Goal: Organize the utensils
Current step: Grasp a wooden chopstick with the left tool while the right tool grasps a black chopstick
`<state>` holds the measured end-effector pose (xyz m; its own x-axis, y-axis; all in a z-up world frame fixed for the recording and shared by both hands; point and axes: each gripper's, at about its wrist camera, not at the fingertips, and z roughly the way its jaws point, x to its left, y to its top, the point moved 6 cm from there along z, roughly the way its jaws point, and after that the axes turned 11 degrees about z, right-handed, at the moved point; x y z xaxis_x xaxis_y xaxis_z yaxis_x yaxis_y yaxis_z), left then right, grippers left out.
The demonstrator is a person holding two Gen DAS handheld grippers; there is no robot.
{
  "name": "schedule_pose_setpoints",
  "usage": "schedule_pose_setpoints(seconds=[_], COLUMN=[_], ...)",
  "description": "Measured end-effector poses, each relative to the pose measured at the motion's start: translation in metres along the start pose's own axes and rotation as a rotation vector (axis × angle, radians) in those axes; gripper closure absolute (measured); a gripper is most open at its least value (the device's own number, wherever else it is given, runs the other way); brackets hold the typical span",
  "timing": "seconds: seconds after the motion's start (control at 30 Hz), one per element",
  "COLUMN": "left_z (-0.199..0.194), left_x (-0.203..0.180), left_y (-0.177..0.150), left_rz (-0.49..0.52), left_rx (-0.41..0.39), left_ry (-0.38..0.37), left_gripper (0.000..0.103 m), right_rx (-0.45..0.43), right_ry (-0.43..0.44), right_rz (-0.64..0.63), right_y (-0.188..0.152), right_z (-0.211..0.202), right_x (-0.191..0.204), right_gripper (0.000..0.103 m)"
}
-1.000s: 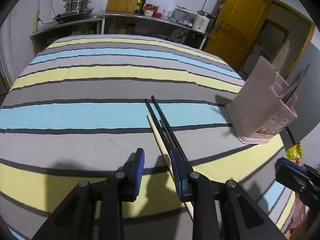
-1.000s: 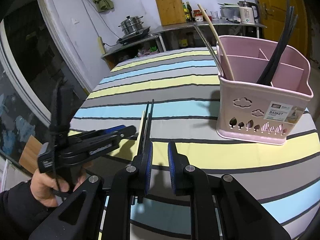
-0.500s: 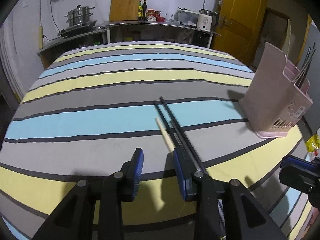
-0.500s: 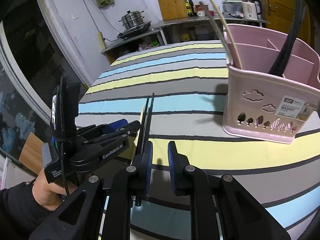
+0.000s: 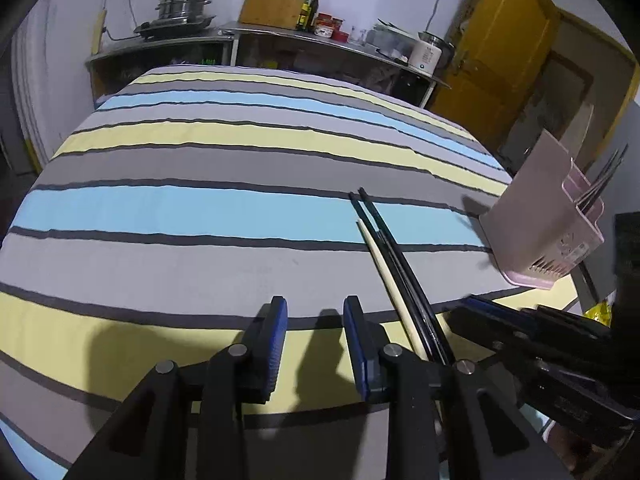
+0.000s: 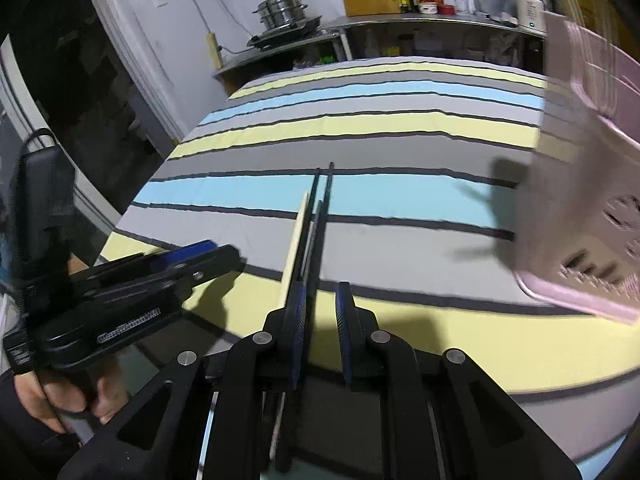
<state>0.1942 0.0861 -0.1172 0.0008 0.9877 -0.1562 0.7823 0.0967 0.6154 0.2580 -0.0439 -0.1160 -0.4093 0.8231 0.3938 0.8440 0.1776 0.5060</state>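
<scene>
Two thin black chopsticks and one pale wooden chopstick lie side by side on the striped bench, left of the pink basket. Both left gripper and right gripper fingers stand apart, gripping nothing

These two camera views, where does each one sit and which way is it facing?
Left wrist view: sits on the left gripper, looking down along its fingers over the striped tablecloth; the right gripper pokes in at right.
Right wrist view: sits on the right gripper, facing the same cloth; the left gripper and the hand holding it show at left.
Shared: both see the chopsticks, the pink basket and the kitchen counter behind.
</scene>
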Motion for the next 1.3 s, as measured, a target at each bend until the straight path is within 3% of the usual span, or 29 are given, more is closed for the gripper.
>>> schedule_pose_setpoints(seconds=[0.2,0.63,1.13,1.3], left_z=[-0.006,0.009,0.037,0.047], left_x=[0.005,-0.014,-0.033,-0.036], left_y=[0.001,0.02,0.032,0.039], left_rz=[-0.011,-0.015,0.03,0.11], left_rx=[-0.01,-0.015,0.016,0.015], left_ry=[-0.01,-0.078,0.016,0.125], left_gripper=[0.074,0.074,0.067,0.064], right_rx=[0.011,-0.01,-0.012,-0.011], right_ry=[-0.033,-0.069,-0.069,-0.068], right_rz=[-0.029,0.055,0.058,0.06], right_y=[0.003,-0.001,-0.006,-0.006], right_z=[0.016,-0.004,-0.009,-0.009], right_x=[0.003,-0.026,-0.033,-0.032], right_gripper=[0.087,0.087,0.087,0.087])
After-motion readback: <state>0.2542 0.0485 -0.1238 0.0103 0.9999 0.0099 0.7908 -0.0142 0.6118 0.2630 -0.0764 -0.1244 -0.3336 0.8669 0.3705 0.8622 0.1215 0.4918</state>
